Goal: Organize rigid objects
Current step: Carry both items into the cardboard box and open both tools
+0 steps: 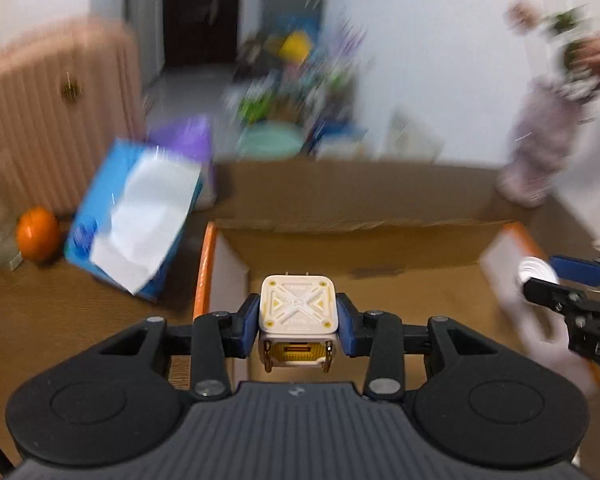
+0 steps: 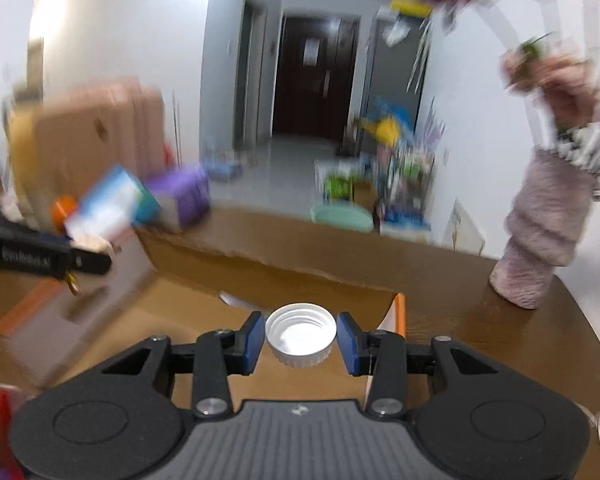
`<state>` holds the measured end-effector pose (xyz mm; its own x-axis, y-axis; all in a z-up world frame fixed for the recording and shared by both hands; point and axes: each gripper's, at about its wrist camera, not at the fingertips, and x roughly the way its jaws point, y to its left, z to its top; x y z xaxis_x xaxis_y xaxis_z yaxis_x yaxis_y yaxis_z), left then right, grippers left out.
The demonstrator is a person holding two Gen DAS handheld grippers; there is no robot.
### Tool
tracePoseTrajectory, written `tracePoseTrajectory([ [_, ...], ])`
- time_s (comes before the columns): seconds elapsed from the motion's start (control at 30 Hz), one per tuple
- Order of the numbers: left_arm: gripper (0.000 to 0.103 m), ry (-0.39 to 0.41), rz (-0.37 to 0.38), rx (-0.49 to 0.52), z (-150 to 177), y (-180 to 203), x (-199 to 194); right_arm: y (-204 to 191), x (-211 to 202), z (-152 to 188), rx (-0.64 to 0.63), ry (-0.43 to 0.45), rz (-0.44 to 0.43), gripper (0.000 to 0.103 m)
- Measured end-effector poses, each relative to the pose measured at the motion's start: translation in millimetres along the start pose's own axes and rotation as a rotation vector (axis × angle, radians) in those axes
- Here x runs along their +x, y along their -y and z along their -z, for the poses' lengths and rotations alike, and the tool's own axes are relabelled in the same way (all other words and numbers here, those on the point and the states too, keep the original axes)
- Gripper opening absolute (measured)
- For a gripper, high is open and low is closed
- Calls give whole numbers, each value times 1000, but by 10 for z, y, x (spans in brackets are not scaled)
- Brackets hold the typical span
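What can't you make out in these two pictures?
- Left wrist view: print on the blue tissue box, smeared by motion blur.
- Both views: floor clutter beyond the cardboard box, blurred.
- Right wrist view: flowers in the pink vase, blurred, cut by the edge.

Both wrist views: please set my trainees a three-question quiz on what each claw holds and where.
1. True or false: the left claw is shut on a white and yellow charger.
2. What sits between the right claw pads? A) white screw cap B) orange ball C) tissue pack
3. Which open container lies below both claws?

Key: 1 true. 2 A. 3 the cardboard box.
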<state>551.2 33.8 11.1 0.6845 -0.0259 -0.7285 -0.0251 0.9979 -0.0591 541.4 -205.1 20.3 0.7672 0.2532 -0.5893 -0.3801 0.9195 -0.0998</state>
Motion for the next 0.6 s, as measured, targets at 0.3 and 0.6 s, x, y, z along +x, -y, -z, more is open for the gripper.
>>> tracePoseTrajectory([
  [0.3,40,-123,-42,81,-68,-26,588,-41,1036,-147,-99,-243,63,38],
  [0.6,48,-77,-45,109,-105,98,387,-111,928,-138,-123,-223,96,57],
])
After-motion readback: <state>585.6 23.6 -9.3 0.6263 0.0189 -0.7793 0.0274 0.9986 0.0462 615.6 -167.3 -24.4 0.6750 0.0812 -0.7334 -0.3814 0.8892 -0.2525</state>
